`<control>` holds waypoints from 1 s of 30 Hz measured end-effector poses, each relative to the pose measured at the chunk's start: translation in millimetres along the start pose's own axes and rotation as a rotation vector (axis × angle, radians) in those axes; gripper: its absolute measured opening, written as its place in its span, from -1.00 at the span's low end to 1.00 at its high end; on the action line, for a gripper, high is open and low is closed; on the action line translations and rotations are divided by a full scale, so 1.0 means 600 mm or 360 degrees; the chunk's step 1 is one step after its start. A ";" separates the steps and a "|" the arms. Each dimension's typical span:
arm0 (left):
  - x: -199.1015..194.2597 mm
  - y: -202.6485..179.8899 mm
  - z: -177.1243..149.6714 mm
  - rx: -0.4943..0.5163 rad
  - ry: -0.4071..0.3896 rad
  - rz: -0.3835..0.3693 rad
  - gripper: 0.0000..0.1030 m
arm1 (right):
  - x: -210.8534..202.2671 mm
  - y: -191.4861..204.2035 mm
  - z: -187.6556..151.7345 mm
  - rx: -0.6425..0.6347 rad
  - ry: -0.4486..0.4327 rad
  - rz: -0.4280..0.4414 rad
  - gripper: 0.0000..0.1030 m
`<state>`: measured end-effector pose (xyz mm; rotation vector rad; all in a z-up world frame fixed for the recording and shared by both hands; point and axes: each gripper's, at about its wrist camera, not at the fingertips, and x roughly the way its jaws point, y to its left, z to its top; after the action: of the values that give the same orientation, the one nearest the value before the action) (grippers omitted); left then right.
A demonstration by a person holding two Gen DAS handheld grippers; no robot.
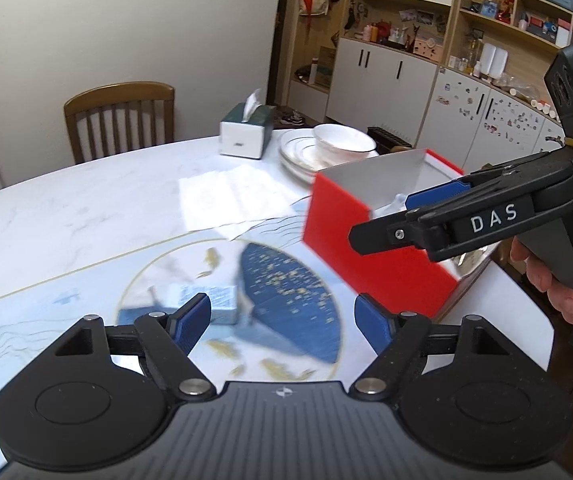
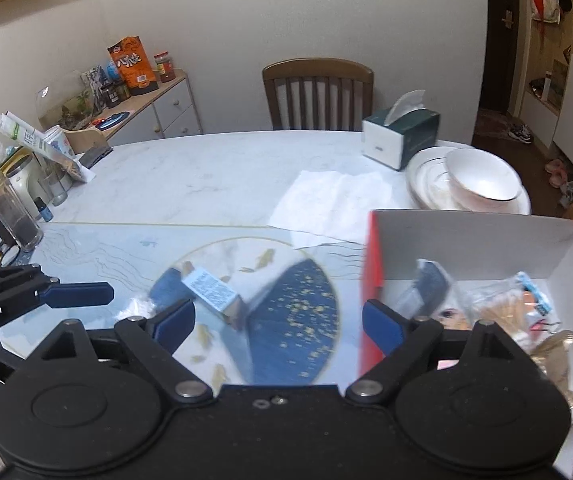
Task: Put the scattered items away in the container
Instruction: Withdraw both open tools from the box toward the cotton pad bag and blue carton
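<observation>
Two hand-held grippers above a pale marble table (image 2: 190, 176). Left gripper (image 1: 282, 322) with blue pads spread wide, nothing between them. Right gripper (image 2: 278, 320) likewise wide open and empty-jawed.

Ahead of the left gripper, slightly to its left, a small silver-and-white box (image 1: 210, 300) lying on a round blue-and-white mat (image 2: 286, 320) with gold flecks; blurred, so possibly printed text on its top face. Same box just beyond the right gripper's left pad.

To the right of both grippers, an open red container (image 2: 370, 280) with white inner walls, standing on the table. Inside it, a dark pouch (image 2: 430, 284), a clear packet of cotton swabs (image 2: 502, 308) and other small blurred items.

Farther off: white paper sheets (image 2: 334, 204), stacked plates with a bowl (image 2: 482, 180), a tissue box (image 2: 402, 136), a wooden chair (image 2: 318, 92).
</observation>
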<state>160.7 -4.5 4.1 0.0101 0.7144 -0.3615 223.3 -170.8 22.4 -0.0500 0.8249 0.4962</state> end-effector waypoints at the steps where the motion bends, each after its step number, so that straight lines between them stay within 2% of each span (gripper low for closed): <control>1: -0.002 0.009 -0.003 -0.0007 0.0002 0.0003 0.53 | 0.006 0.008 0.001 -0.0006 -0.0002 -0.0008 0.82; 5: -0.006 0.044 -0.014 -0.0031 0.0003 0.0031 0.62 | 0.029 0.034 0.004 -0.0012 -0.0017 -0.0034 0.89; 11: 0.001 0.093 -0.028 -0.0079 0.0033 0.0037 0.98 | 0.060 0.070 0.008 -0.0023 -0.0065 -0.0097 0.98; 20: 0.025 0.128 -0.058 -0.0044 0.0013 0.0046 0.99 | 0.125 0.114 0.006 -0.0234 0.0025 -0.0156 0.99; 27: 0.066 0.157 -0.069 -0.0106 0.0117 0.0119 0.99 | 0.183 0.140 0.009 -0.0428 0.0135 -0.0163 0.99; 30: 0.084 0.166 -0.075 -0.0121 0.0151 0.0132 0.99 | 0.206 0.138 0.012 -0.0436 0.0182 -0.0114 0.97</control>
<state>199.6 78.7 -73.9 -0.0151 0.8190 -0.2555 262.3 -46.1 -48.6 -0.3622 0.8590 0.5401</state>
